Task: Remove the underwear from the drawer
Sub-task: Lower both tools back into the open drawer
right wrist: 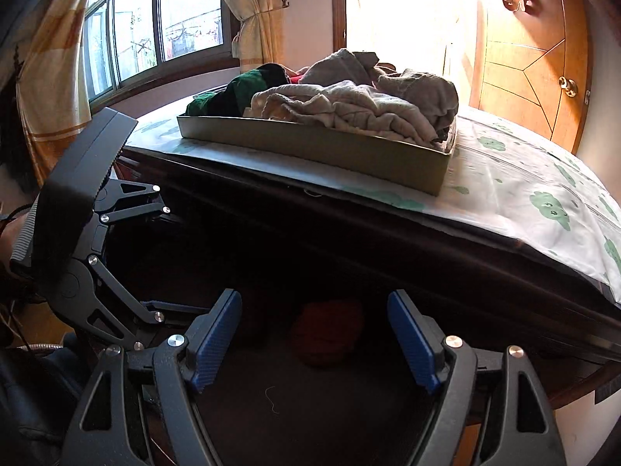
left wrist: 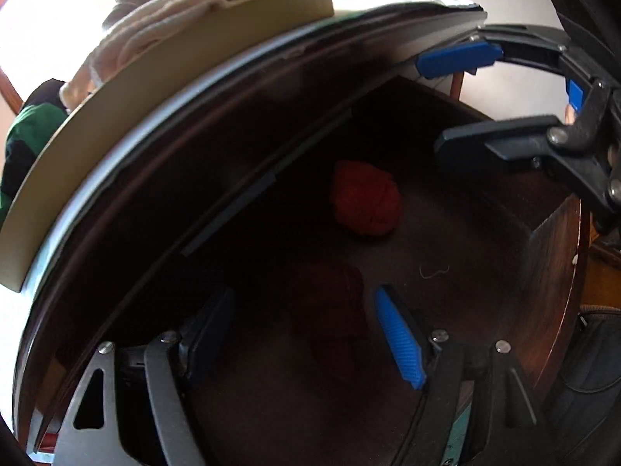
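Reaching into the open dark wooden drawer (left wrist: 446, 233) is the step in hand, and neither pair of tongs holds anything yet. The left gripper (left wrist: 306, 334) hangs over the drawer with its blue ribbed pads wide apart and nothing between them. The right gripper (right wrist: 314, 339) is equally wide and empty.

The task's things lie on the drawer floor: a bright red bundled piece of underwear (left wrist: 366, 202) sits towards the middle of the drawer, and a darker red bundle (left wrist: 330, 291) lies in shadow near the left gripper, seemingly just below and ahead of its pads. From the right wrist view only one dim red bundle (right wrist: 330, 332) shows, framed between the right pads; I cannot tell for certain which of the two it is.

To do this well, each gripper should probably settle on one bundle, keep its pads spread until they straddle the cloth, then close low on the bulk rather than on a loose fold. The overhanging tabletop edge (right wrist: 388, 209) sits close above, so lifting should draw outward first. The shallow cardboard tray of crumpled clothes (right wrist: 310, 143) on top looks a likely place to put them.
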### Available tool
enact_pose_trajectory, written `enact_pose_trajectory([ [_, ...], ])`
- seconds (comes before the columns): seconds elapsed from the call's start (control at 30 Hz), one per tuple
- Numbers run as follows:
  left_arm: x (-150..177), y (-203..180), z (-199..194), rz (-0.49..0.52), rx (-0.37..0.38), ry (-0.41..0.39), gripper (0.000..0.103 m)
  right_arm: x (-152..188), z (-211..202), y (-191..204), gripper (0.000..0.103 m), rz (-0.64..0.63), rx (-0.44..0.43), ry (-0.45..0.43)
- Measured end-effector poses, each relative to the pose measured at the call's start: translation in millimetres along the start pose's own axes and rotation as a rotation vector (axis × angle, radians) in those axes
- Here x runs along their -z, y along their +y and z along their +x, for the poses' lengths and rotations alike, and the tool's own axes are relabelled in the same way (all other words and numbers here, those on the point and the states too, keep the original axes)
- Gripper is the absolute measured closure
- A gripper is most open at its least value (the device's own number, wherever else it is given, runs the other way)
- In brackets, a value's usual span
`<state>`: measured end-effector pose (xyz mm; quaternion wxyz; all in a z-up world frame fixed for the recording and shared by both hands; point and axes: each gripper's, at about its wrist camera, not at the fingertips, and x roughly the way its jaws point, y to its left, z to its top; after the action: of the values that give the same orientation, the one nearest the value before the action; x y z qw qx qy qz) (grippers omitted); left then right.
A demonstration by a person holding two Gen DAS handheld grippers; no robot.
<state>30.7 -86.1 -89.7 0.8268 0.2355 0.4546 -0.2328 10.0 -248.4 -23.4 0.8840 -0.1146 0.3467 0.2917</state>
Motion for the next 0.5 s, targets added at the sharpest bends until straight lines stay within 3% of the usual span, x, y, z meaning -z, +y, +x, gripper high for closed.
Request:
enact_pose_trajectory([
  [0.17, -6.9, -1.8, 16.2, 0.015, 0.071, 0.068, 0.027, 3.1, 4.6, 4.2, 0.023, -0.018, -0.001, 0.015],
  [0.5, -22.7, -0.9, 48.9, 0.029, 0.097, 0.15, 0.027, 5.2, 15.9, 4.5, 0.023, -0.021, -0.005, 0.055],
])
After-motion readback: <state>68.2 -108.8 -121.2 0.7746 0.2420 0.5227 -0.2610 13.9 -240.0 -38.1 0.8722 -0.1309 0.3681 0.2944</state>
